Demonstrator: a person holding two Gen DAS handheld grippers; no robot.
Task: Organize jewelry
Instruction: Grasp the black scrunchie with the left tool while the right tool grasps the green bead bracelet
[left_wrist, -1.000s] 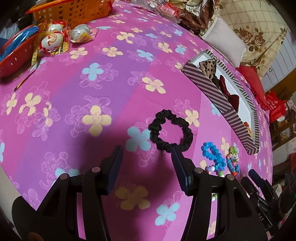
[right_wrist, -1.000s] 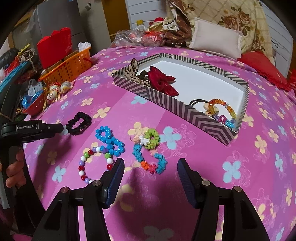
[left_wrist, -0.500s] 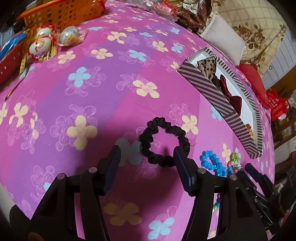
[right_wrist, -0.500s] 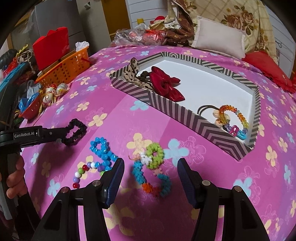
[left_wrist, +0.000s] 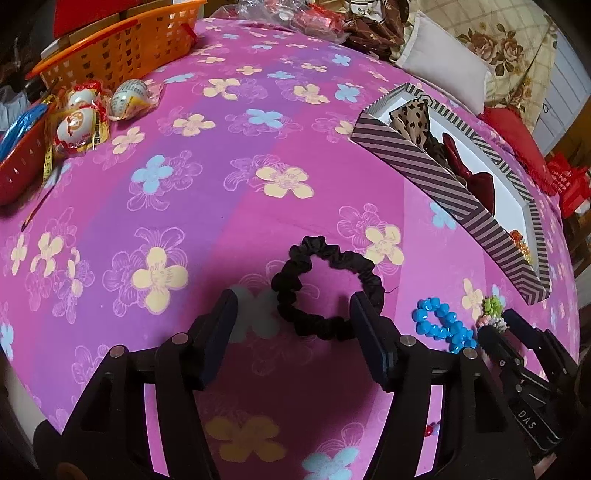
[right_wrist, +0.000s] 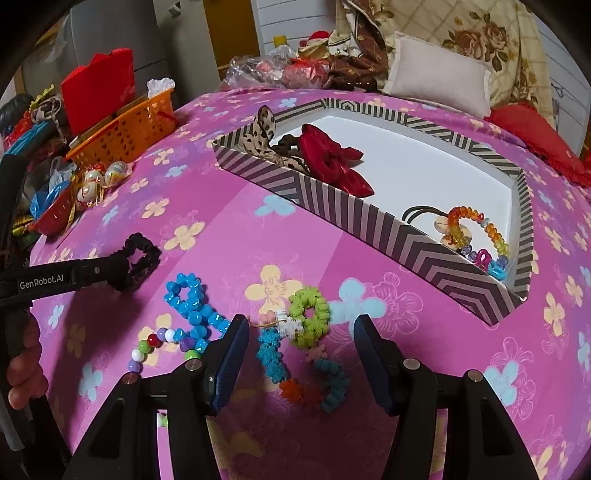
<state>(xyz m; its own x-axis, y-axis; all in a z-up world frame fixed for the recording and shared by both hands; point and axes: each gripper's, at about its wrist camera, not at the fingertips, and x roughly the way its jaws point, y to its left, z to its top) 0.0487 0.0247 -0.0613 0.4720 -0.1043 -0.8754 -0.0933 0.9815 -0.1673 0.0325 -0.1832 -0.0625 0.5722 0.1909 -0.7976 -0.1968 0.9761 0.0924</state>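
Observation:
A black scrunchie (left_wrist: 325, 288) lies on the pink flowered cloth. My left gripper (left_wrist: 291, 314) is open, its fingers on either side of the scrunchie's near edge; it also shows in the right wrist view (right_wrist: 122, 269). My right gripper (right_wrist: 299, 339) is open, straddling a multicolour knitted bracelet (right_wrist: 306, 354). A blue bead bracelet (right_wrist: 192, 306) and a mixed bead bracelet (right_wrist: 159, 343) lie left of it. A striped box (right_wrist: 369, 225) holds a red bow (right_wrist: 332, 162), a leopard bow (right_wrist: 264, 129) and a rainbow bead bracelet (right_wrist: 476, 232).
An orange basket (left_wrist: 122, 51) stands at the back left. Wrapped toy eggs (left_wrist: 81, 122) and a red bowl (left_wrist: 18, 170) sit at the left edge. A white pillow (right_wrist: 439, 81) and red cushion (right_wrist: 532, 136) lie behind the box.
My left gripper has moved forward until its fingers flank the black scrunchie. My right gripper has moved forward and now straddles the knitted bracelet. Both stay open.

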